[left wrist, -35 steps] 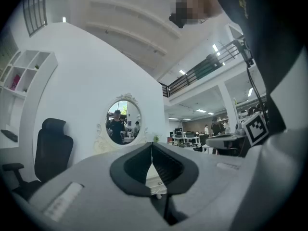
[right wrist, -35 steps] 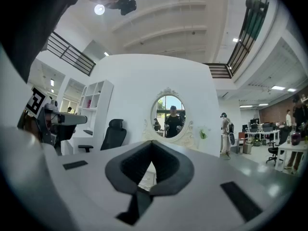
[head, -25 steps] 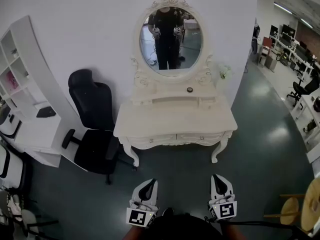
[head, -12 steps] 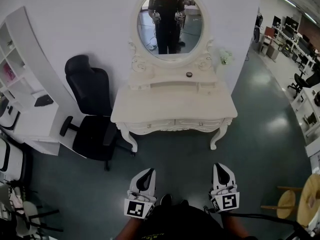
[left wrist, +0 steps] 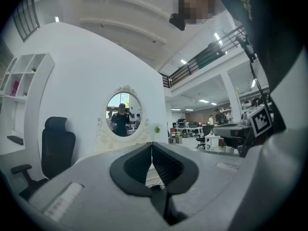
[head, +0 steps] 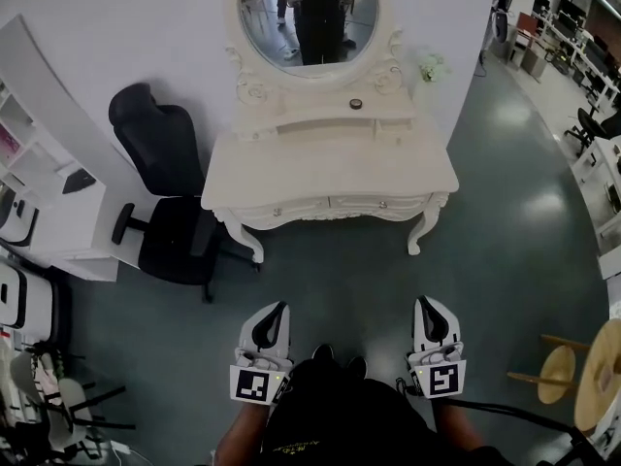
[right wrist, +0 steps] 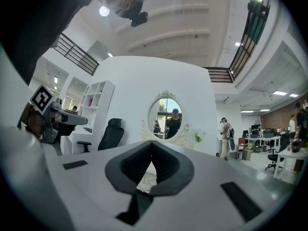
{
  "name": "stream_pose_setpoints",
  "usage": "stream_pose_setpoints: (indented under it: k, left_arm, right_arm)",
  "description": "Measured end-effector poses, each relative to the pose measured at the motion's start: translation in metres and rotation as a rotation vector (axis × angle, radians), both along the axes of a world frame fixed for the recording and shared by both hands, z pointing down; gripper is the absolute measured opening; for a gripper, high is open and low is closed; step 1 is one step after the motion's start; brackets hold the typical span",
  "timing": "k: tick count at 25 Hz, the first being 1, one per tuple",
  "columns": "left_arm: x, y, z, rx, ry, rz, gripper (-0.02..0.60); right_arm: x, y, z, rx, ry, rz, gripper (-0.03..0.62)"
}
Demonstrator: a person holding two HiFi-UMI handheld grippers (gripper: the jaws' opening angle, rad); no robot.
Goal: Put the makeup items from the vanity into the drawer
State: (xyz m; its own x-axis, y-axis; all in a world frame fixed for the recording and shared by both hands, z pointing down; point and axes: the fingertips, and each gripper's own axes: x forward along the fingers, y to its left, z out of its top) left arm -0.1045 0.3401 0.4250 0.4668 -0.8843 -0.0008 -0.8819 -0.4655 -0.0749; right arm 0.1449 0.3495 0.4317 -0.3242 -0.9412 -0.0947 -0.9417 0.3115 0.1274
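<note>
Cream-white surface (head: 330,178) stands far, black chair (head: 155,149) left of it; left tongs (head: 277,311) and right tongs (head: 425,306) are together, empty.

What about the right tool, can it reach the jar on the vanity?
Probably not yet: the right tool is shut, floor separates it from the vanity, and the jar sits far back on it.

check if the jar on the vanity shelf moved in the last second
No. The jar sits at the same spot on the shelf, under the mirror's lower right; only the view shifted.
</note>
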Motion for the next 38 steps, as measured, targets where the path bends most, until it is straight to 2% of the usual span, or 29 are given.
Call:
stream_pose_setpoints:
  k: [6,12,17,20,24,27,31,34,38]
  left_arm:
    - [-0.004,-0.037,0.006,-0.042,-0.049,-0.017,0.021]
    - [0.007,-0.114,0.031,-0.065,-0.061,0.028,0.021]
    - [-0.009,-0.231,0.036,-0.072,-0.079,0.043,0.021]
    - [-0.015,-0.304,0.013,-0.045,-0.037,0.055,0.021]
    - [-0.016,-0.371,0.0,-0.049,-0.021,0.085,0.021]
    - [-0.015,-0.393,0.003,-0.069,-0.003,0.081,0.021]
    - [-0.019,-0.409,-0.008,-0.036,0.034,0.038,0.021]
    - [-0.025,-0.418,-0.007,-0.049,0.024,0.013,0.021]
    - [-0.031,-0.431,-0.013,-0.027,0.02,-0.01,0.021]
  right_arm:
    - [0.02,-0.024,0.01,-0.028,0.011,0.042,0.003]
    - [0.032,-0.08,0.028,-0.07,0.026,0.082,0.003]
    - [0.039,-0.173,0.037,-0.103,0.043,0.17,0.003]
    - [0.042,-0.24,0.009,-0.088,0.022,0.203,0.003]
    - [0.032,-0.317,-0.028,-0.051,0.046,0.204,0.003]
    - [0.021,-0.354,-0.04,-0.037,0.046,0.174,0.003]
    - [0.004,-0.393,-0.049,-0.02,0.032,0.112,0.003]
    - [-0.007,-0.416,-0.055,0.001,0.038,0.068,0.003]
    - [-0.011,-0.434,-0.065,0.031,0.025,0.042,0.003]
